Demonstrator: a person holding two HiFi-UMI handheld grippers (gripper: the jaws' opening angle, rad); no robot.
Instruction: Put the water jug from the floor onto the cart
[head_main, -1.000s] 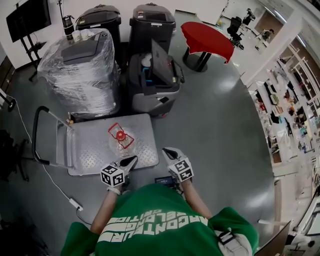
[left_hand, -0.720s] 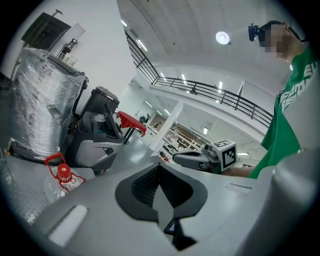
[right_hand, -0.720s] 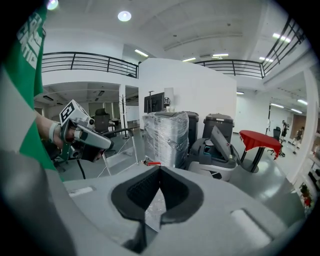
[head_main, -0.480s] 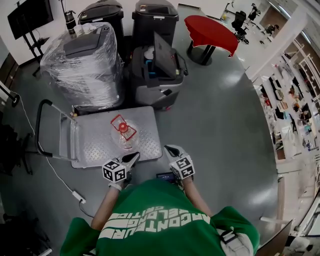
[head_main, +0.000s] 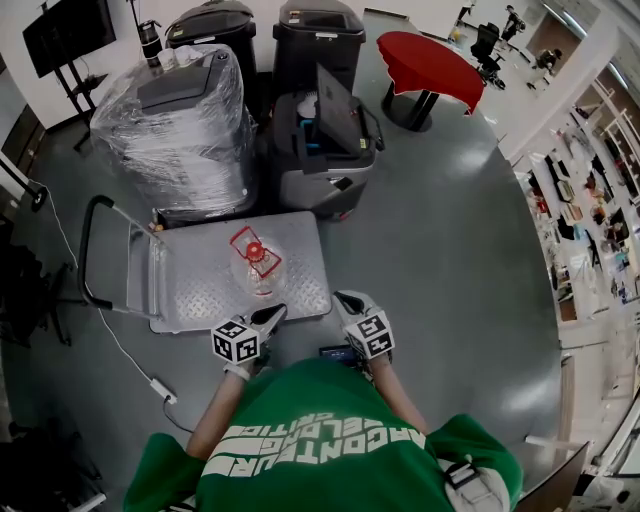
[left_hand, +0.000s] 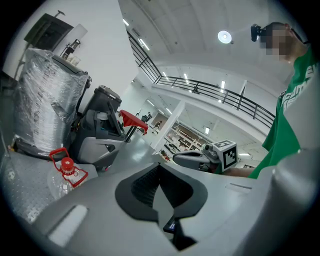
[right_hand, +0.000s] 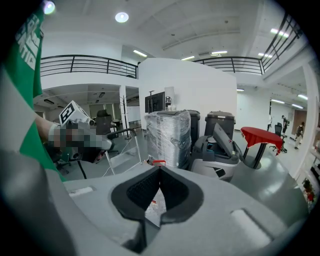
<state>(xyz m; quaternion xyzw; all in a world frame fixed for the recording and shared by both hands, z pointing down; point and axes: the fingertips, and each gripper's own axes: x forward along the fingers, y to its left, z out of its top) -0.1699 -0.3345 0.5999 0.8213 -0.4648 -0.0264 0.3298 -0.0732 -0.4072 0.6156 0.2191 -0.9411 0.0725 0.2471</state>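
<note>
The clear water jug (head_main: 256, 264), with a red cap and red handle, stands upright on the metal deck of the flat cart (head_main: 195, 290). My left gripper (head_main: 276, 313) hovers at the cart's near edge, just short of the jug, shut and holding nothing. My right gripper (head_main: 343, 298) is off the cart's near right corner over the floor, also shut and holding nothing. In the left gripper view the jug (left_hand: 65, 172) sits left of the shut left gripper (left_hand: 160, 170). In the right gripper view the jug (right_hand: 154, 206) shows through the gap behind the shut right gripper (right_hand: 160, 169).
The cart's black push handle (head_main: 92, 250) rises at its left end. Behind the cart stand a plastic-wrapped bin (head_main: 180, 125), two black bins (head_main: 318, 35) and an open grey case (head_main: 325, 150). A red table (head_main: 430, 62) is far right. A cable with an adapter (head_main: 160, 386) lies left of me.
The head view has shifted a little. Both grippers stay shut near the cart's near edge with only a small drift. The jug has not moved.
</note>
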